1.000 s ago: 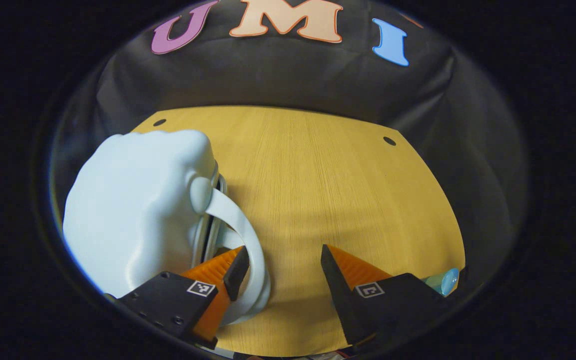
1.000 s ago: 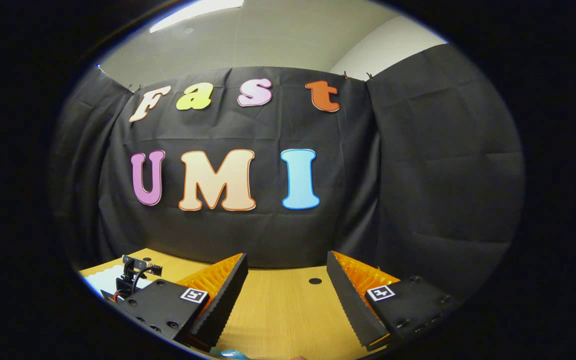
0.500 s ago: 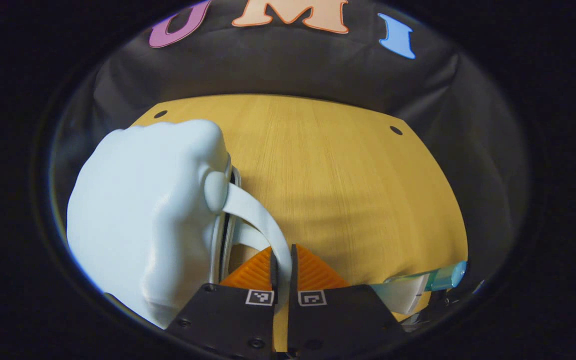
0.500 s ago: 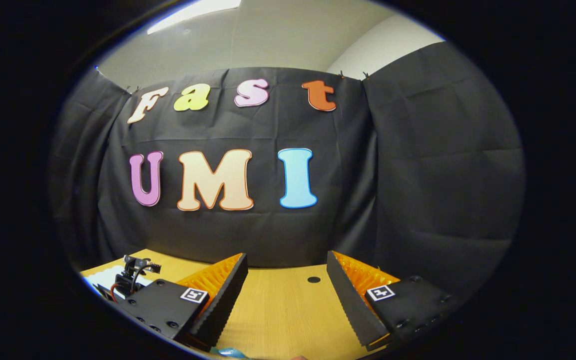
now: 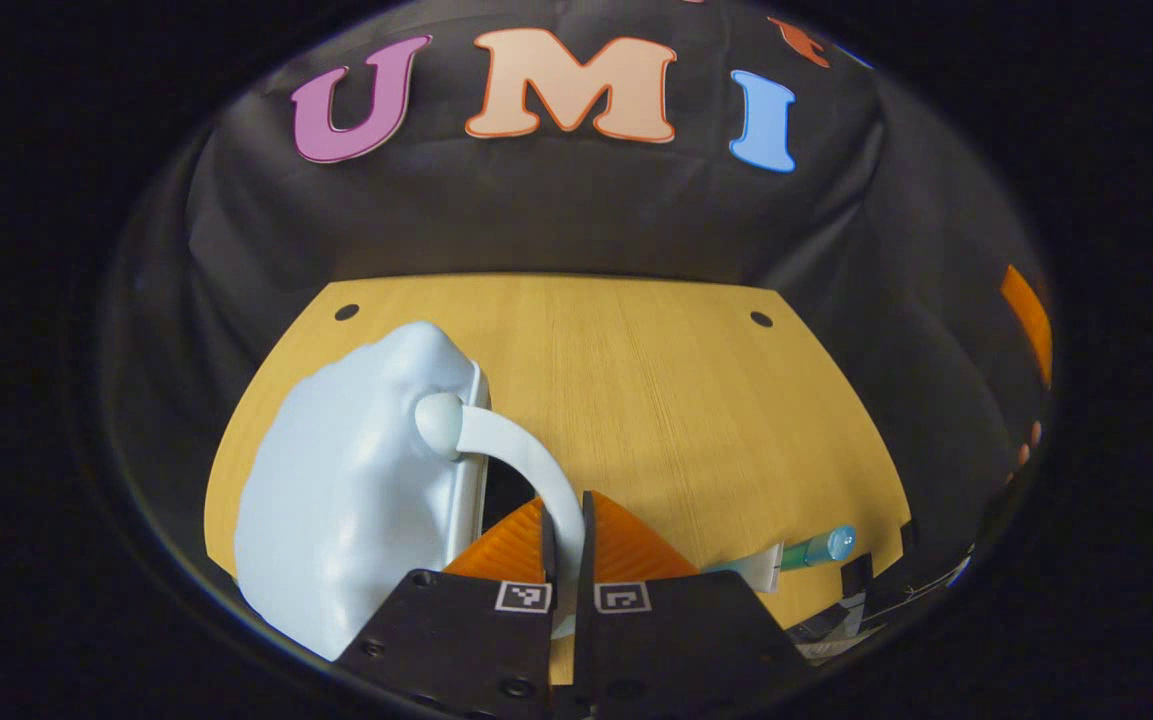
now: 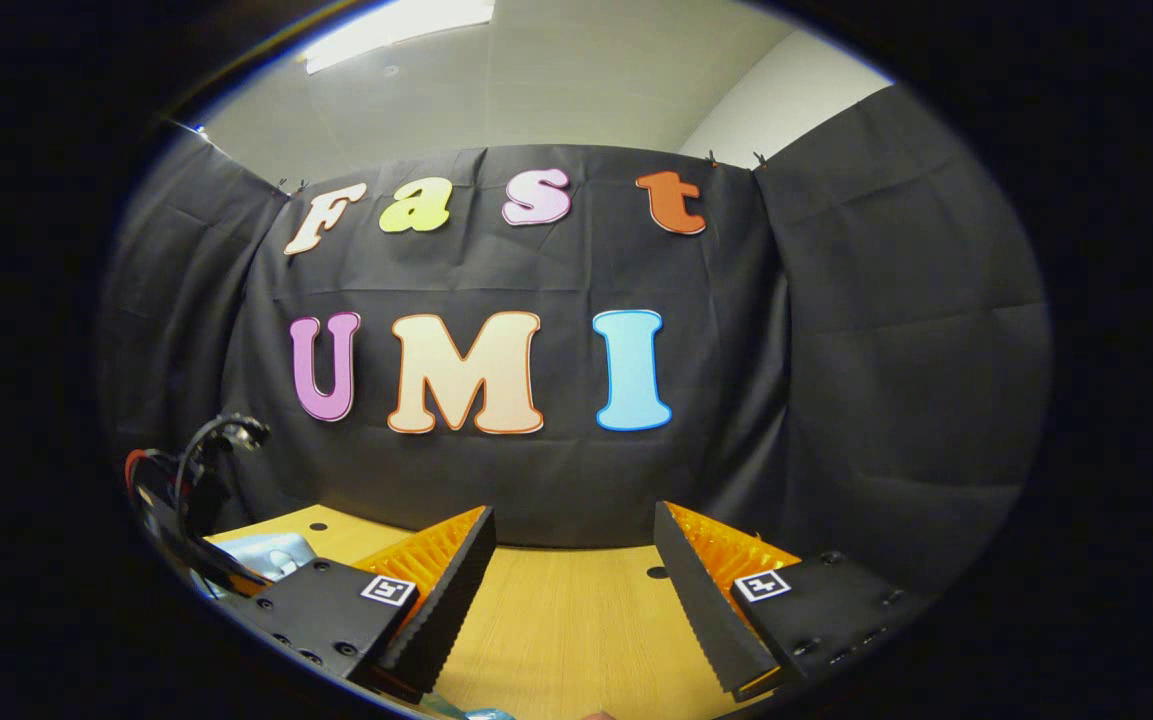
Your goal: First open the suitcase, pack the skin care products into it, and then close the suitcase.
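Note:
In the left gripper view, the pale blue suitcase point(image 5: 356, 490) lies on the wooden table point(image 5: 656, 400), left of centre. Its white curved handle point(image 5: 516, 445) arches toward me, and my left gripper point(image 5: 566, 520) is shut on it. A dark gap shows at the case's seam under the handle. A skin care tube point(image 5: 806, 550) with a teal cap lies at the table's near right edge. In the right gripper view, my right gripper point(image 6: 571, 580) hangs open and empty above the table point(image 6: 566, 630), facing the wall. A pale blue bit of the suitcase point(image 6: 271, 550) shows at its left.
The left gripper's body with cables point(image 6: 191, 490) shows at the left of the right gripper view. An orange finger point(image 5: 1026, 320) of the other gripper sits at the far right of the left gripper view. Bare wood stretches behind and right of the suitcase.
The left gripper shut on the handle, then rose and pulled back with it; the case looks smaller and a gap shows at its seam. The right gripper drifted slightly, staying open.

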`<control>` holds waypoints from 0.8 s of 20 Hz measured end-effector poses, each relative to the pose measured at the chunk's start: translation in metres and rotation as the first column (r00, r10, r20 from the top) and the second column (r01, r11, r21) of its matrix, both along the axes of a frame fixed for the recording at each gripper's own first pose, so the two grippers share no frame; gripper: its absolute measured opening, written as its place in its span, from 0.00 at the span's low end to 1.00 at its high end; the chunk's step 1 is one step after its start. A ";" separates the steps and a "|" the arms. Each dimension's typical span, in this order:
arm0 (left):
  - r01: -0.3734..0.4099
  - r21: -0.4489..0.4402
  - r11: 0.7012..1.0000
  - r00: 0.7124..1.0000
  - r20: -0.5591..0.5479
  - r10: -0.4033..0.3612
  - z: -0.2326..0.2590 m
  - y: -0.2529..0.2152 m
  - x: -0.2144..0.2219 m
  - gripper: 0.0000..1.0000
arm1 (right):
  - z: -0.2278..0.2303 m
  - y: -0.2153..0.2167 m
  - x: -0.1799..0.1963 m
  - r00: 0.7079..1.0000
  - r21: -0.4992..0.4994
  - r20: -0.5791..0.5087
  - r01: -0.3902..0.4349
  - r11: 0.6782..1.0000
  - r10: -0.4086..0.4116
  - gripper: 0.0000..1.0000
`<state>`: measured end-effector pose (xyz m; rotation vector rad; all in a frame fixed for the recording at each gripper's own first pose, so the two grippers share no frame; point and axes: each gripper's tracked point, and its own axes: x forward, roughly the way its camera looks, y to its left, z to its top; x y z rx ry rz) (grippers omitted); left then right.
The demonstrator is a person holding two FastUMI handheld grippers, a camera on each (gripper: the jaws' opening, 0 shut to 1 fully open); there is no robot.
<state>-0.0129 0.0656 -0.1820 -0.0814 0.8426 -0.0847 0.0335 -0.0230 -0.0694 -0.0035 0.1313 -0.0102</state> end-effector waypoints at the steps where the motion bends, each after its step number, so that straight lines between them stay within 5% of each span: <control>1: 0.001 -0.001 1.000 1.000 0.011 -0.001 0.009 0.009 0.001 0.01 | 0.001 0.007 0.002 1.000 0.008 0.004 -0.002 1.000 0.002 0.99; 16: -0.143 0.079 0.987 0.964 0.235 0.121 0.103 0.232 0.018 0.00 | 0.008 0.163 0.029 0.997 0.023 0.047 -0.070 0.997 0.069 0.99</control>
